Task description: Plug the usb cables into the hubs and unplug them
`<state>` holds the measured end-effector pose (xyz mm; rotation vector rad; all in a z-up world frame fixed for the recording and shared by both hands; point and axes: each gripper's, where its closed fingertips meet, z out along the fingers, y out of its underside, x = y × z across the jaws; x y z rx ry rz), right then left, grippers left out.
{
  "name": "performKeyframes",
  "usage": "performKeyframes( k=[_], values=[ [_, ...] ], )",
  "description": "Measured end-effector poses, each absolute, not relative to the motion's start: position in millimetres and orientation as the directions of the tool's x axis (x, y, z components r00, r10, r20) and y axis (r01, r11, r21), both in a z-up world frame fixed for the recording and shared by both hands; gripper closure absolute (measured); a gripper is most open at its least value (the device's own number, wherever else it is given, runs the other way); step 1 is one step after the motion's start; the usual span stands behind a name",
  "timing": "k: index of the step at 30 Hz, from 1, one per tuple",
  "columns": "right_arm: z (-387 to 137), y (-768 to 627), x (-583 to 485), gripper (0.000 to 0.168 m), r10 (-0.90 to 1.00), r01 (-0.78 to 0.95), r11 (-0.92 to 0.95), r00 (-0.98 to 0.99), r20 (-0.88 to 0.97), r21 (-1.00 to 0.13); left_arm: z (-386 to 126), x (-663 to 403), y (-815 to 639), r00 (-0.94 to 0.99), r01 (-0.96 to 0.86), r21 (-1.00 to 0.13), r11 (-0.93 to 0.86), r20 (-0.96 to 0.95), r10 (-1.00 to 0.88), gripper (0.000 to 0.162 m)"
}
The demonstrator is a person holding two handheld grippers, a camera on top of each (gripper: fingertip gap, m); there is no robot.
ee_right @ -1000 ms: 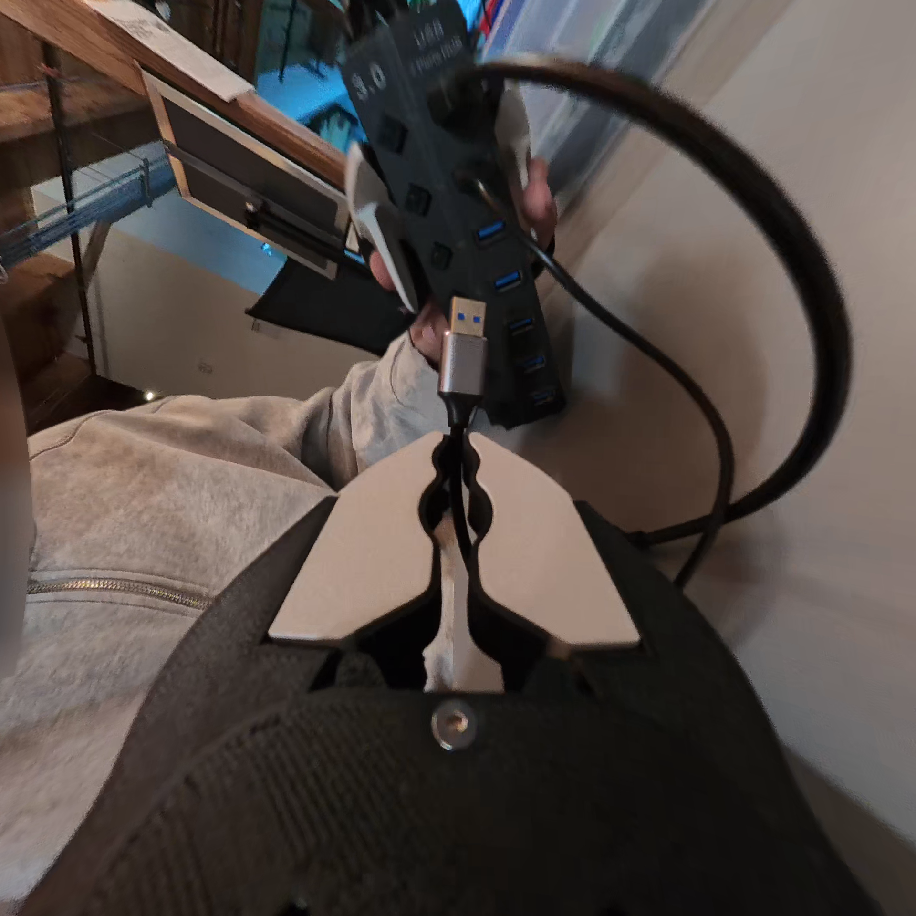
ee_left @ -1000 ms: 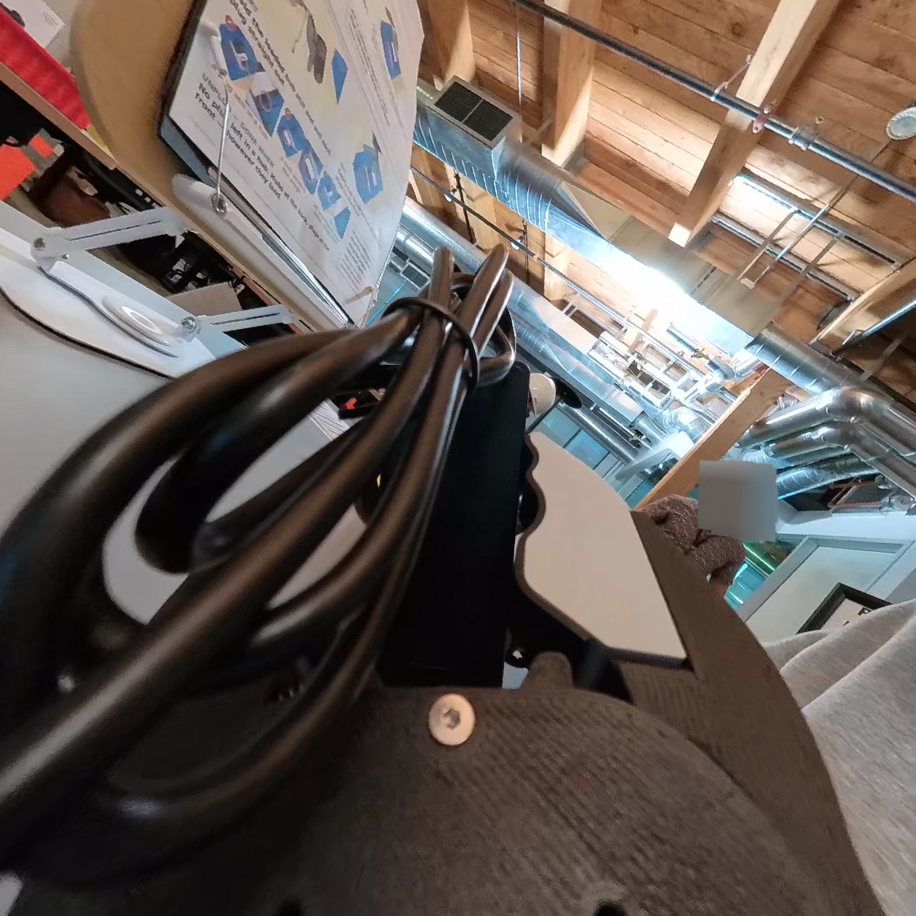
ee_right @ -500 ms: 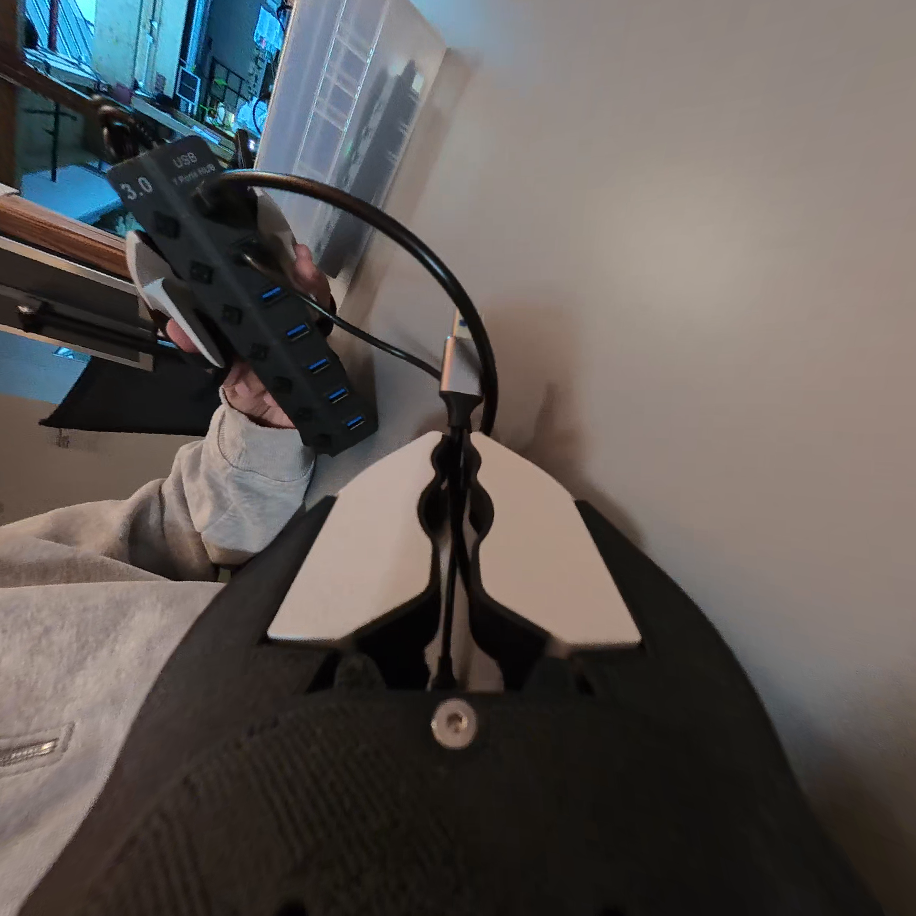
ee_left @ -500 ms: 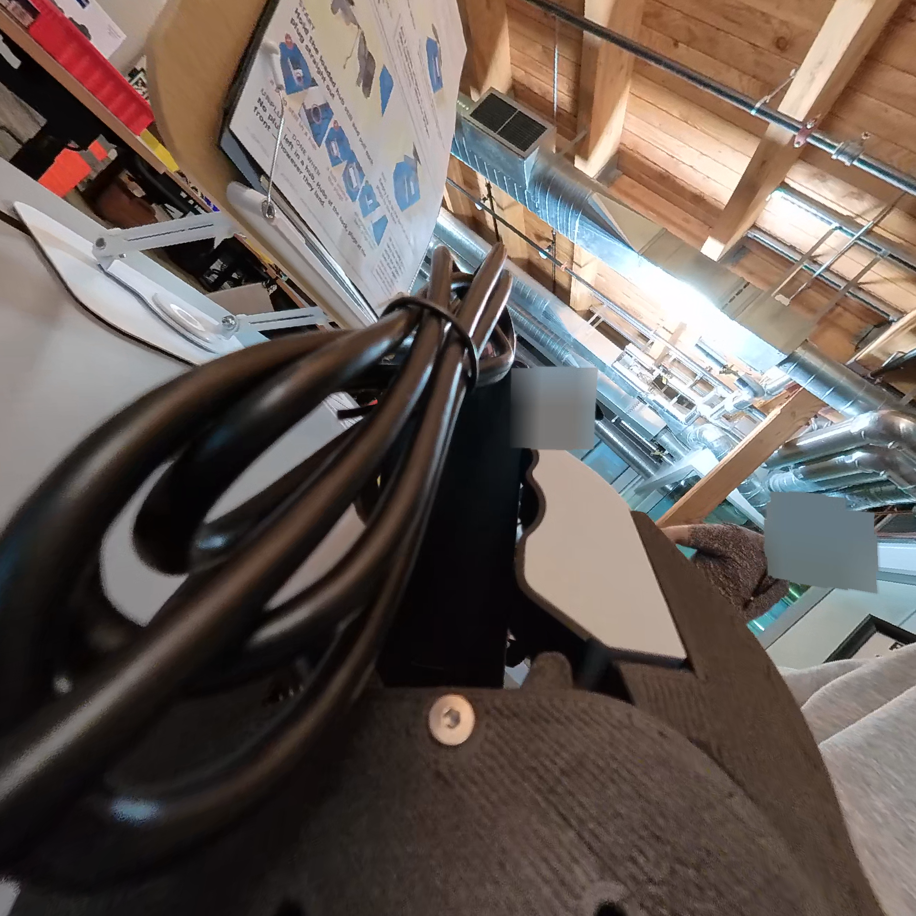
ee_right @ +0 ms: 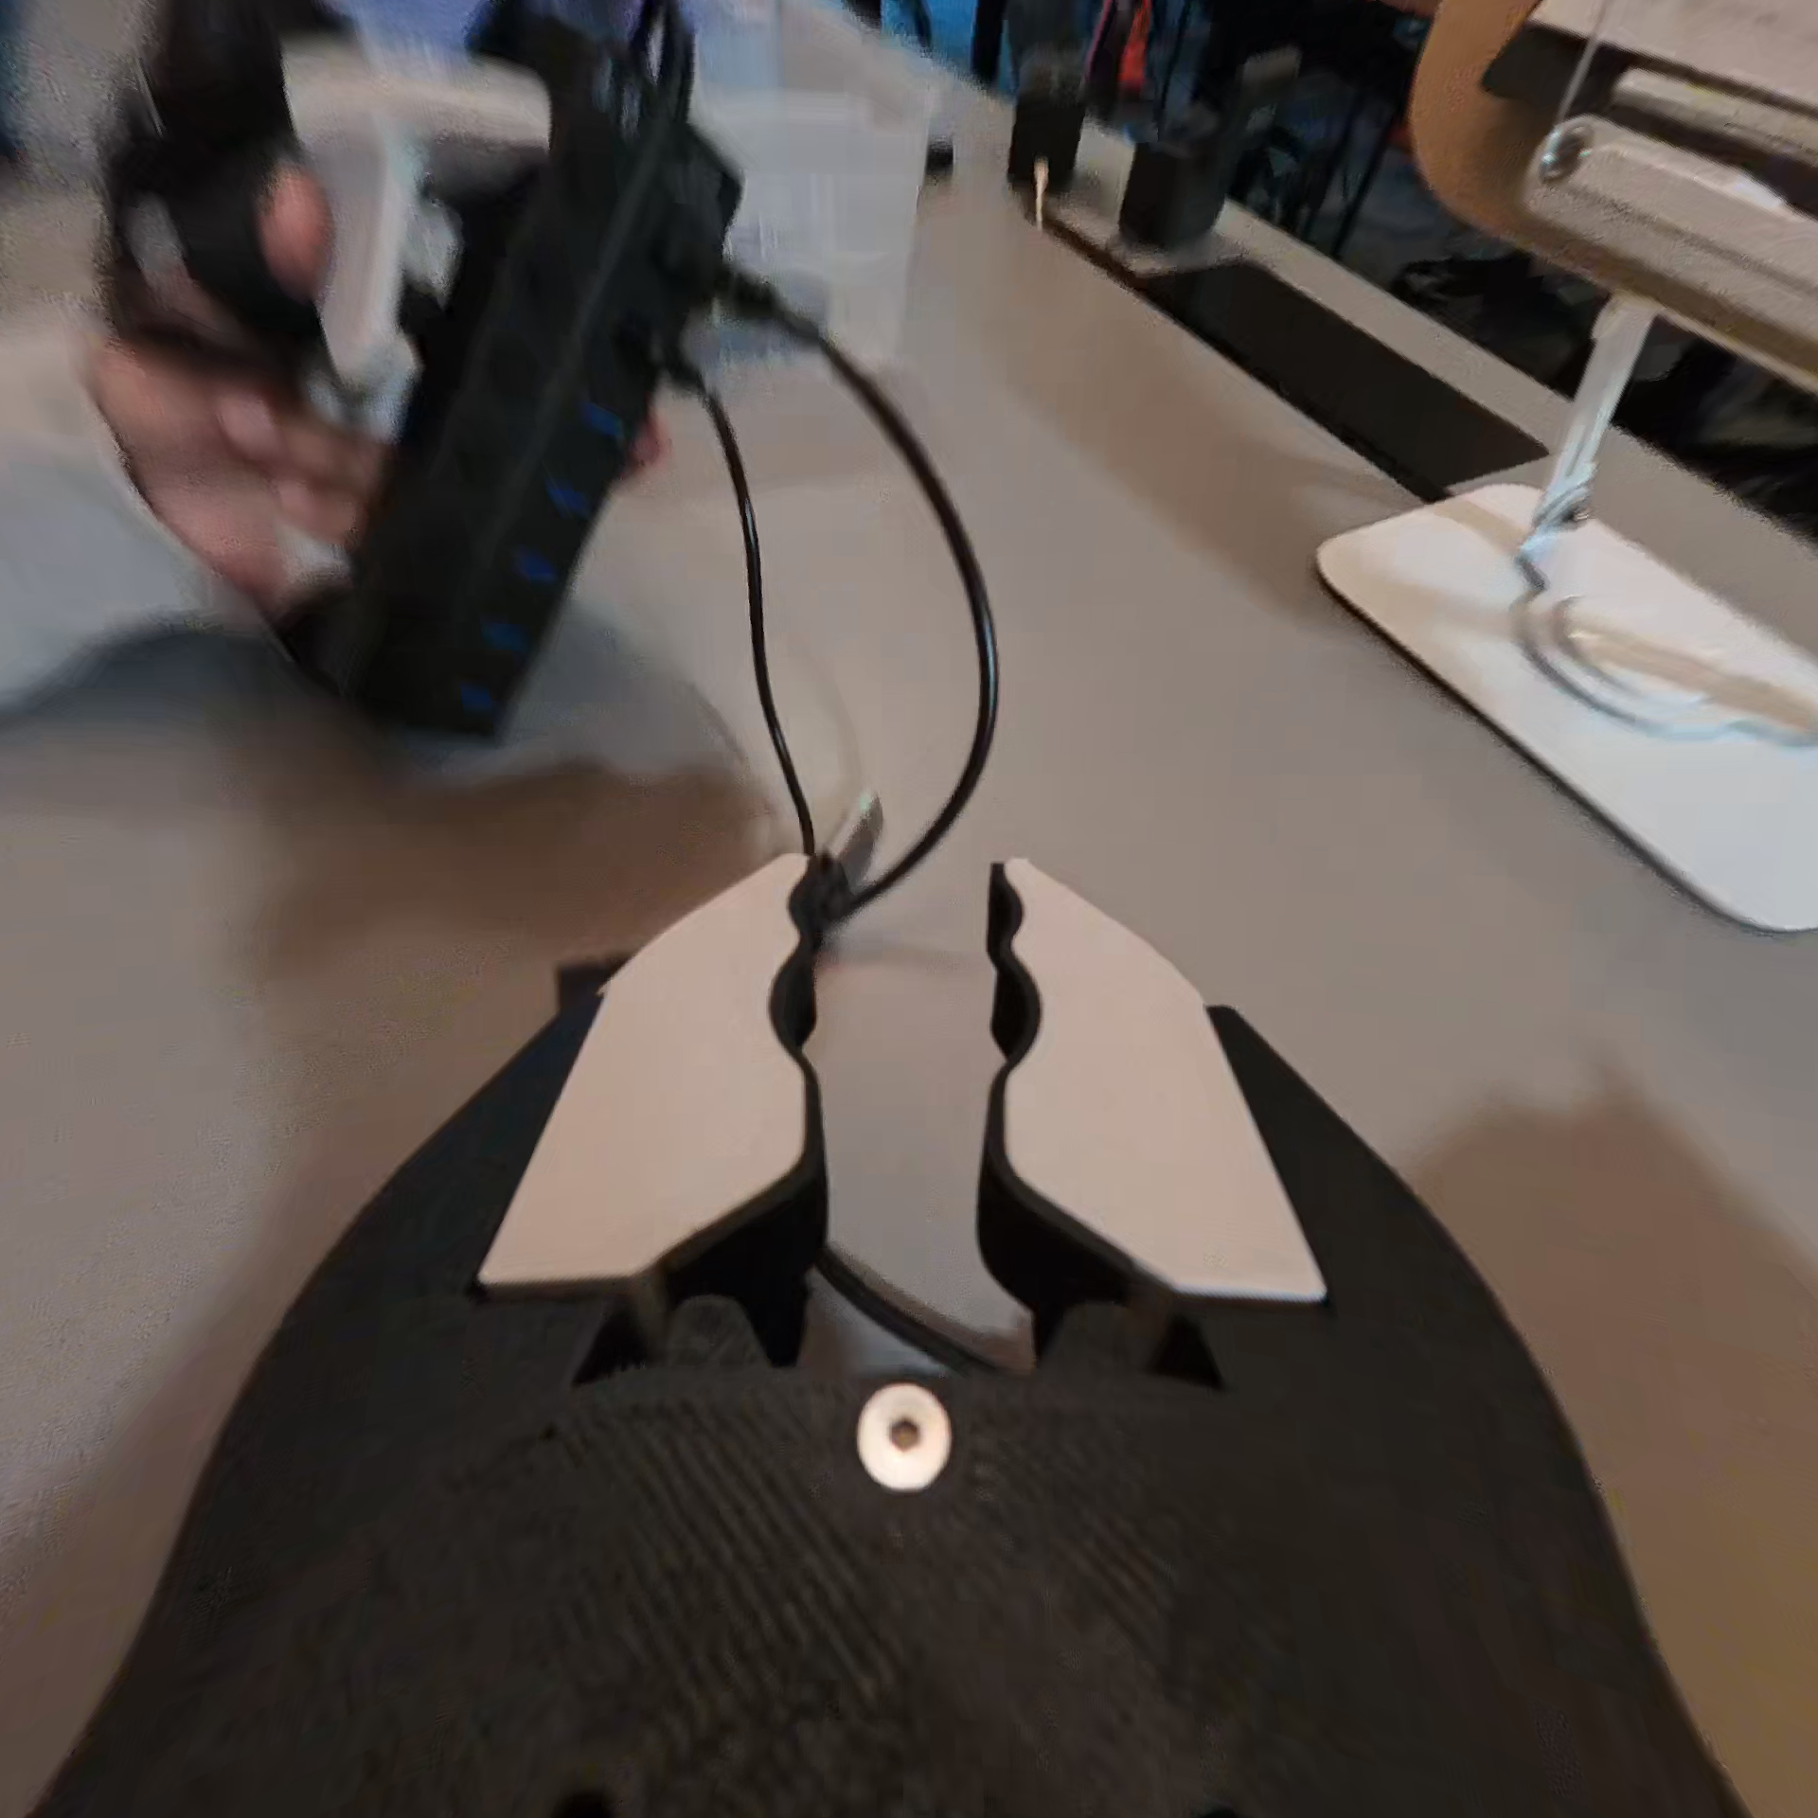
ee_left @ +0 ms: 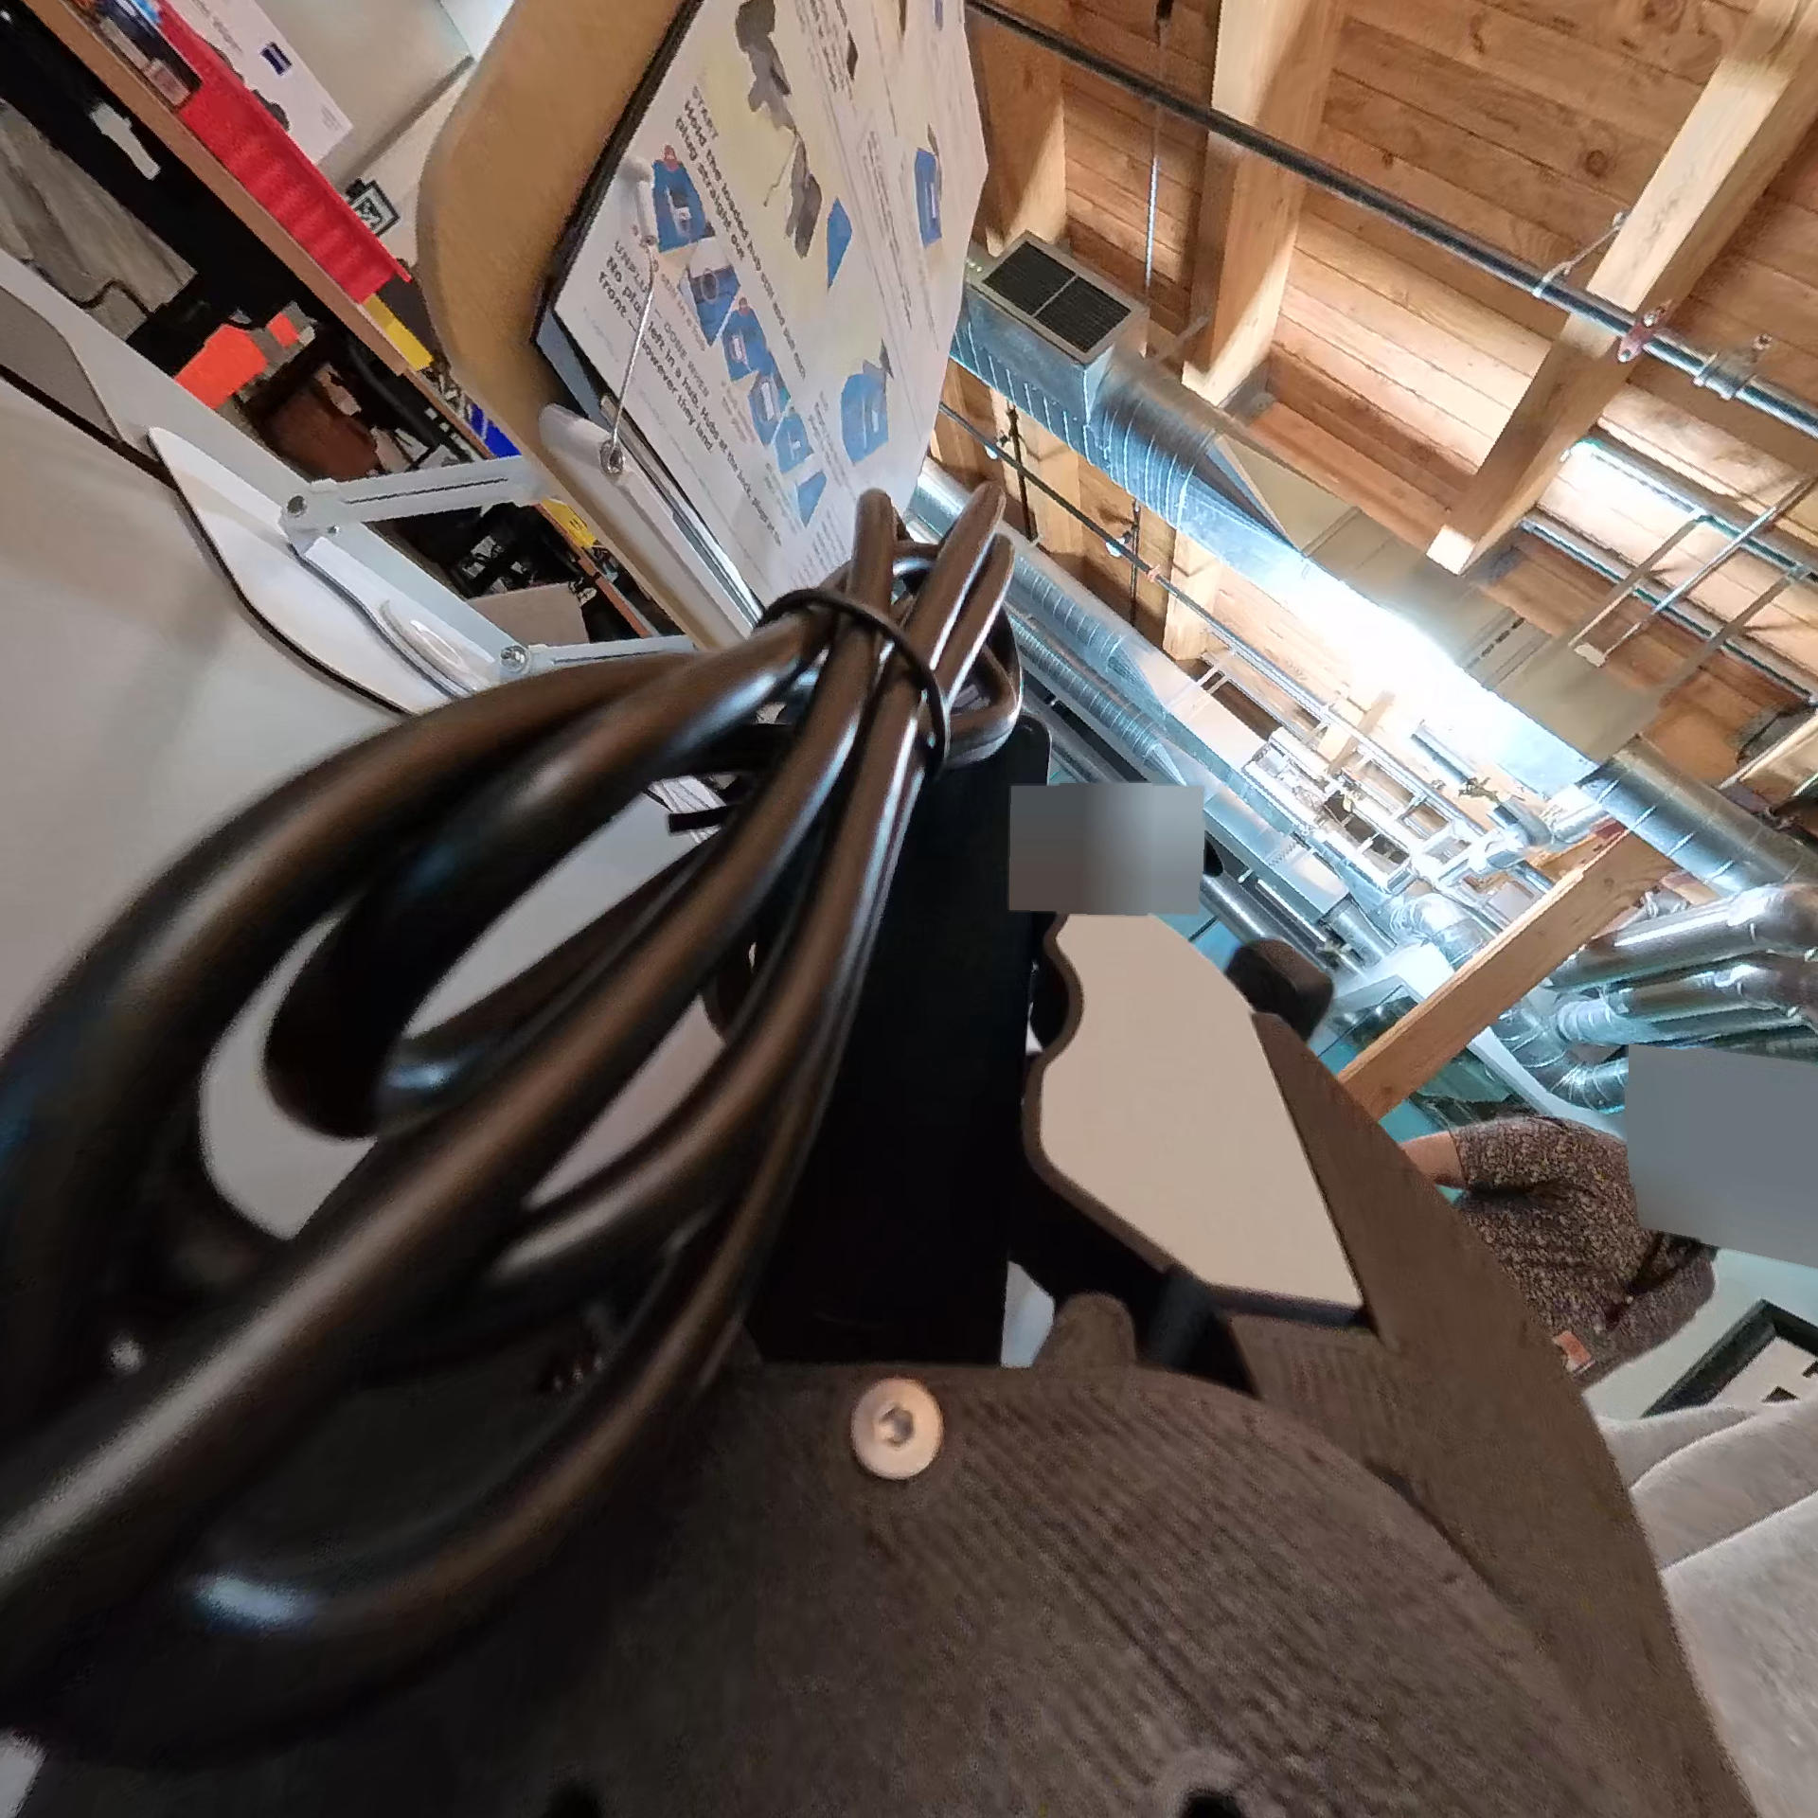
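Note:
In the left wrist view my left gripper [ee_left: 925, 925] is shut on a black USB hub [ee_left: 915, 1033] and holds it up, pointing towards the ceiling. The hub's thick black bundled cable [ee_left: 590, 935] hangs in front and hides the left finger. In the right wrist view my right gripper [ee_right: 903, 866] is open and empty just above the grey table [ee_right: 1230, 836]. A silver USB plug [ee_right: 856, 821] on a thin black cable [ee_right: 753, 590] sits just past its left fingertip. The hub [ee_right: 531, 443] is blurred at the upper left, held in the other gripper.
A white stand base [ee_right: 1574, 689] sits on the table at the right and carries a printed sheet [ee_left: 787, 246]. Shelves with red boxes [ee_left: 285, 167] stand behind. A person [ee_left: 1574, 1230] sits at the far right. Black holders [ee_right: 1171, 197] line the table's far edge.
My right gripper has opened and let go of the USB cable, and its view has swung down to the table. My left gripper still holds the hub and has tilted slightly.

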<state>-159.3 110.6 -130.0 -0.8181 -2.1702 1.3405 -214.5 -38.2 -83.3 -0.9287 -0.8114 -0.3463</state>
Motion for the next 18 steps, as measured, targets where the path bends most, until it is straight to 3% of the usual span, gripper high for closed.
performKeyframes(
  k=[2,4,10,11,14,15,17,18],
  values=[
    [-148.4,114.0,-152.2,0.139,0.659,0.213,0.526,-0.713,0.238,-0.823,-84.4,-215.9,-39.0,0.653,0.592,-0.563,0.577,0.755,0.067,0.041],
    [-166.3,109.1,-143.4,0.14,0.613,0.207,0.628,-0.725,0.313,-0.75,-84.5,-215.9,-38.8,0.653,0.593,-0.563,0.576,0.755,0.066,0.11],
    [-195.8,94.0,-142.0,0.151,0.551,0.201,0.728,-0.741,0.385,-0.655,-84.6,-215.0,-37.8,0.65,0.599,-0.56,0.573,0.758,0.061,0.112],
    [-196.8,94.8,-143.7,0.155,0.566,0.218,0.719,-0.735,0.374,-0.66,-84.4,-214.6,-37.4,0.651,0.599,-0.56,0.572,0.757,0.06,0.013],
    [-195.7,102.4,-148.4,0.162,0.6,0.249,0.705,-0.709,0.371,-0.664,-84.1,-213.0,-35.8,0.653,0.602,-0.563,0.566,0.755,0.056,0.013],
    [-190.4,104.2,-149.7,0.164,0.609,0.244,0.695,-0.7,0.373,-0.676,-83.5,-212.3,-35.4,0.656,0.601,-0.565,0.565,0.753,0.054,0.112],
    [-172.1,106.6,-152.5,0.164,0.645,0.225,0.642,-0.676,0.357,-0.733,-82.6,-210.8,-34.6,0.664,0.597,-0.573,0.561,0.746,0.055,0.111],
    [-160.7,107.4,-152.4,0.164,0.666,0.217,0.6,-0.668,0.332,-0.77,-81.9,-209.9,-34.0,0.67,0.594,-0.579,0.558,0.74,0.056,0.036]
  ],
)
